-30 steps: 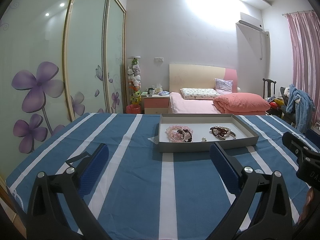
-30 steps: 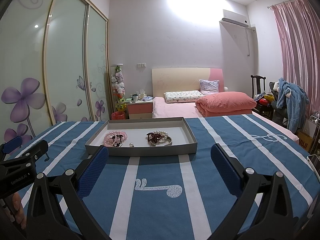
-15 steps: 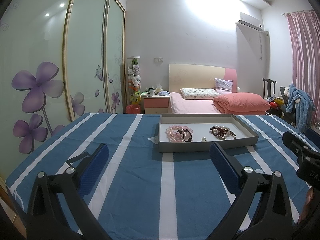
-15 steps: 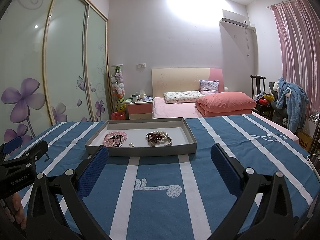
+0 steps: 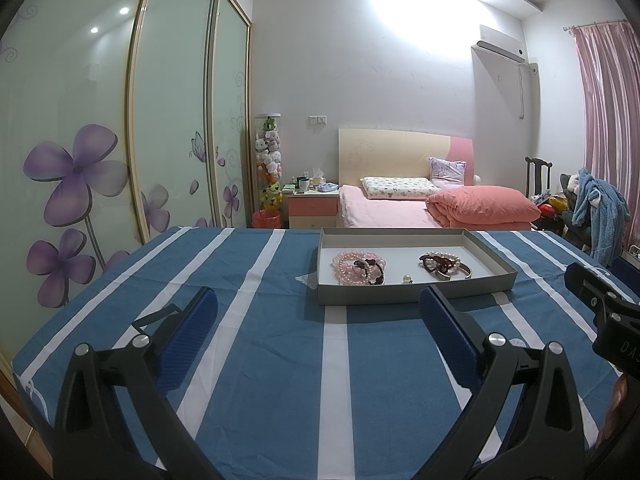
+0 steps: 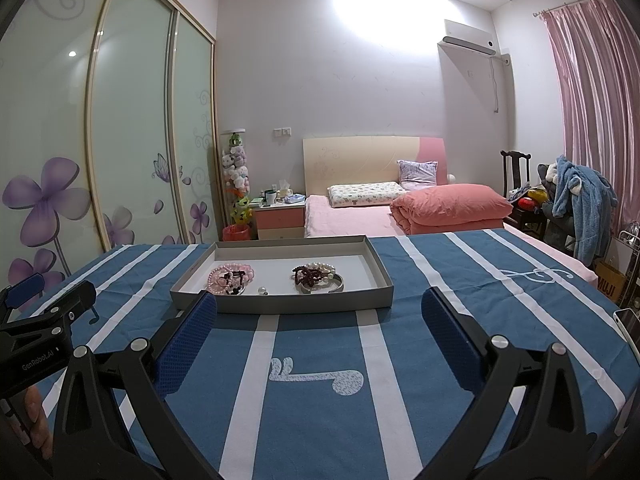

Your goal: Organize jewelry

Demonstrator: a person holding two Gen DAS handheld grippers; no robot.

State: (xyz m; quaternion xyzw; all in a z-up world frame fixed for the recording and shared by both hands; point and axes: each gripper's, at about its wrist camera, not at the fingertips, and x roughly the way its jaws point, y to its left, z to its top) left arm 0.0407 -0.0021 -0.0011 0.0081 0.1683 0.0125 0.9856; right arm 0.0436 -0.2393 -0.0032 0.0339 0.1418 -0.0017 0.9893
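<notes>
Here, left claw [image 5: 318,312] wide and empty, right claw [image 6: 319,312] likewise, tray [image 6: 280,304] of bracelets [image 6: 231,278] ahead.

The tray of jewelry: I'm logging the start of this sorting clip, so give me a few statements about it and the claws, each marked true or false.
1. The grey tray sits on a blue and white striped cloth. True.
2. The left claw is shut on the pink bead bracelets. False: it is open and empty, short of the tray.
3. A loose pearl lies between the two heaps of jewelry. True.
4. The metal bangle lies on the cloth outside the tray. False: it lies inside the tray, in the right heap.
5. The right claw is open and holds nothing. True.
</notes>
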